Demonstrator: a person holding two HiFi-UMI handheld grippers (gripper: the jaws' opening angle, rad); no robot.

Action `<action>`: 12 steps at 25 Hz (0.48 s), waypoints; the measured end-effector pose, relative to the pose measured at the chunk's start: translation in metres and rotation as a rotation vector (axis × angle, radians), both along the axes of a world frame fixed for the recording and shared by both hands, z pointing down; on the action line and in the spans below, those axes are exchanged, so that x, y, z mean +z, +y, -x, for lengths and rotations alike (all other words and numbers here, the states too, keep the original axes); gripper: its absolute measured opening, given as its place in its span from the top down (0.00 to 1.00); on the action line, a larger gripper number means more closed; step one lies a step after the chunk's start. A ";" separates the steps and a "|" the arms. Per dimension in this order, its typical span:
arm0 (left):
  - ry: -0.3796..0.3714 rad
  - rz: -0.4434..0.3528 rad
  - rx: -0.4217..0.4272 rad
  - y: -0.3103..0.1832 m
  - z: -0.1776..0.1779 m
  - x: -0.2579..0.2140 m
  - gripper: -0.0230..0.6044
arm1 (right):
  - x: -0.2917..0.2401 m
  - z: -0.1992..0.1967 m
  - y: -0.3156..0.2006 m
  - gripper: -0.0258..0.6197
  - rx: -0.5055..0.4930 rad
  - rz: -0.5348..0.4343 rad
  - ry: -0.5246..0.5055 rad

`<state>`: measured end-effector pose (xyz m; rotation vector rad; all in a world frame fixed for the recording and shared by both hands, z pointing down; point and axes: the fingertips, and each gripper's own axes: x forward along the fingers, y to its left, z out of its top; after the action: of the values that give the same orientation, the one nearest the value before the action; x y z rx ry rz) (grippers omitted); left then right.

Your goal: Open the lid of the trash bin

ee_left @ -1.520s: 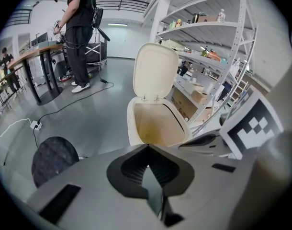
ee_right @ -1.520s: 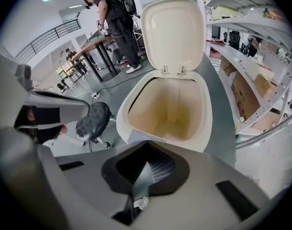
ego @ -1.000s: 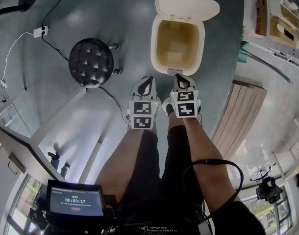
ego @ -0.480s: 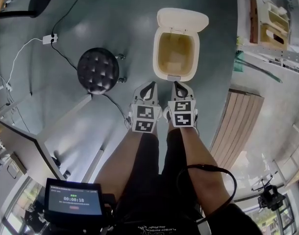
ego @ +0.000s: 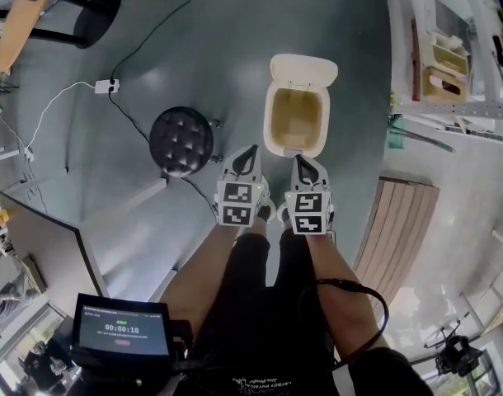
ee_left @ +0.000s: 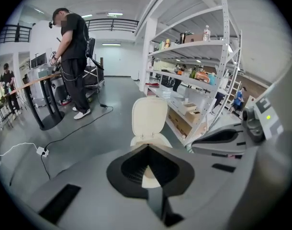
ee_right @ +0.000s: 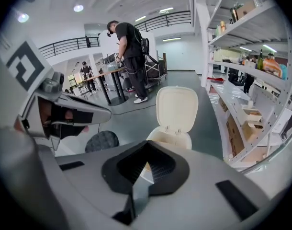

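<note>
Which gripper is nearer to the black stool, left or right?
Left. The left gripper sits just right of the black stool in the head view, apart from it; the right gripper is farther right, before the open trash bin.

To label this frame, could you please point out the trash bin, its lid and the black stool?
trash bin [ego: 269, 122], head view, left rim.
lid [ego: 304, 69], head view, middle of its open inner face.
black stool [ego: 181, 142], head view, middle of the tufted seat.

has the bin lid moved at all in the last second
No. The lid still stands open at the far edge of the trash bin, as before. The bin only looks smaller because the head view has pulled back.
</note>
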<state>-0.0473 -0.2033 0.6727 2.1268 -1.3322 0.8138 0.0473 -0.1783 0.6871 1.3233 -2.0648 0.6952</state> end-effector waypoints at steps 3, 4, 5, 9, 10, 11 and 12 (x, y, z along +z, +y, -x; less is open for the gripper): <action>0.035 -0.026 -0.006 0.000 -0.010 -0.032 0.97 | -0.036 -0.003 -0.002 0.96 0.017 -0.051 -0.022; 0.049 -0.029 -0.014 0.002 -0.014 -0.042 0.97 | -0.047 -0.004 -0.001 0.96 0.016 -0.064 -0.026; 0.059 -0.033 -0.022 0.003 -0.017 -0.051 0.97 | -0.057 -0.006 0.000 0.96 0.014 -0.075 -0.030; 0.103 -0.074 -0.057 0.001 -0.031 -0.083 0.97 | -0.084 -0.015 -0.005 0.96 0.014 -0.123 -0.042; 0.116 -0.088 -0.065 0.001 -0.033 -0.092 0.97 | -0.091 -0.017 -0.006 0.96 0.014 -0.138 -0.044; 0.124 -0.102 -0.071 0.004 -0.036 -0.101 0.97 | -0.099 -0.018 -0.005 0.96 0.014 -0.153 -0.045; 0.127 -0.115 -0.077 0.008 -0.037 -0.110 0.97 | -0.107 -0.020 -0.003 0.96 0.016 -0.166 -0.045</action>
<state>-0.0102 -0.1956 0.5631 2.1607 -1.4149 0.5738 0.0673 -0.1811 0.5805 1.4288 -2.1900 0.5757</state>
